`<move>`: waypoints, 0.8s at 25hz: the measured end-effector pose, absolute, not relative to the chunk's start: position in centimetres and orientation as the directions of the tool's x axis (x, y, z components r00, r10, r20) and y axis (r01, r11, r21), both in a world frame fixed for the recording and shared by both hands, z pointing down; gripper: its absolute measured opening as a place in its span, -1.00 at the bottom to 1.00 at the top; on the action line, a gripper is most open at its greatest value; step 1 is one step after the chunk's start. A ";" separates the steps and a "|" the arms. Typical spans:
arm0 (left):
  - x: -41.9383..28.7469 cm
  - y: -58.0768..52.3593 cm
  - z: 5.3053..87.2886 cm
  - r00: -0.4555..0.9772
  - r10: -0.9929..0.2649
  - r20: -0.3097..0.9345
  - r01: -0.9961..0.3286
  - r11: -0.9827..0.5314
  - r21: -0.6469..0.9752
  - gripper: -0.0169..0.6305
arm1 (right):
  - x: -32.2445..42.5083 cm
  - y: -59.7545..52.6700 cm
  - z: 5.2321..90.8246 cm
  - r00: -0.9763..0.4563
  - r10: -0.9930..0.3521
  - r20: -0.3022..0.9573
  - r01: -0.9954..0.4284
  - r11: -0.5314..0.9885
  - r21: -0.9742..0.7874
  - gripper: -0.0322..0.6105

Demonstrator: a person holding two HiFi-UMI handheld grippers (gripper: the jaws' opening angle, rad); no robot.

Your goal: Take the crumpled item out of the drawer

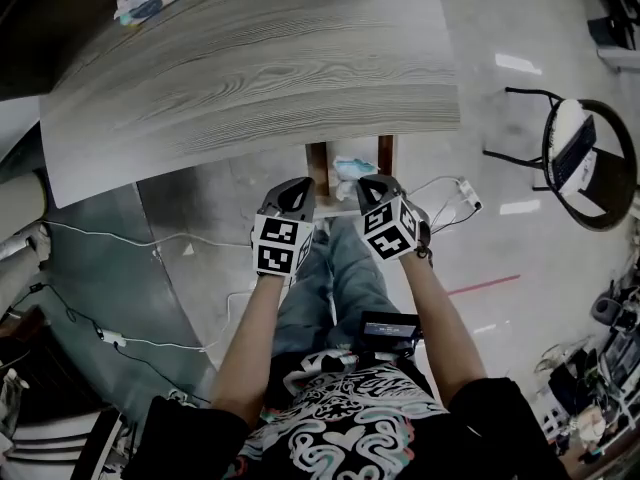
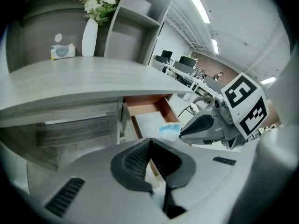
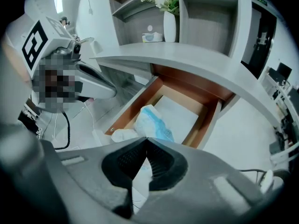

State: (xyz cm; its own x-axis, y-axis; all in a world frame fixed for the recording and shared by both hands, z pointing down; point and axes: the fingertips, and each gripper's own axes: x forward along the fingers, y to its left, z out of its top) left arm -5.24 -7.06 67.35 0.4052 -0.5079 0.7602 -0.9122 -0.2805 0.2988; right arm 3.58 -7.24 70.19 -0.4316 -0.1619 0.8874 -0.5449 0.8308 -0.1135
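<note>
The wooden drawer [image 3: 211,118] stands pulled out under the grey desk [image 1: 250,68]. In it lies the crumpled item [image 3: 152,122], white and light blue, also visible in the left gripper view [image 2: 169,129] and the head view [image 1: 352,166]. A smaller white wad [image 3: 122,135] rests at the drawer's front corner. My left gripper [image 1: 296,186] hovers just left of the drawer front, shut and empty [image 2: 149,142]. My right gripper [image 1: 372,184] hangs just in front of and above the item, its jaws shut with nothing between them [image 3: 147,139].
On the desk's far side stand a white vase with flowers [image 2: 89,29] and a tissue pack [image 2: 62,52], below shelves. White cables [image 1: 120,340] and a power strip [image 1: 467,196] lie on the floor. A round black chair [image 1: 585,158] stands at the right.
</note>
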 end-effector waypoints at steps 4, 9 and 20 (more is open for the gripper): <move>-5.4 -7.5 65.6 0.397 -0.536 0.745 -0.916 -0.287 0.282 -0.94 | 3.9 -7.3 68.7 -0.434 -0.190 0.881 -0.561 0.822 -0.099 -0.88; -5.8 -8.0 63.8 0.390 -0.560 0.731 -0.919 -0.283 0.274 -0.95 | 4.2 -7.1 66.9 -0.434 -0.213 0.875 -0.568 0.819 -0.081 -0.88; -6.2 -8.2 59.6 0.394 -0.601 0.695 -0.918 -0.297 0.264 -0.94 | 4.1 -7.9 61.4 -0.464 -0.302 0.833 -0.591 0.806 -0.037 -0.88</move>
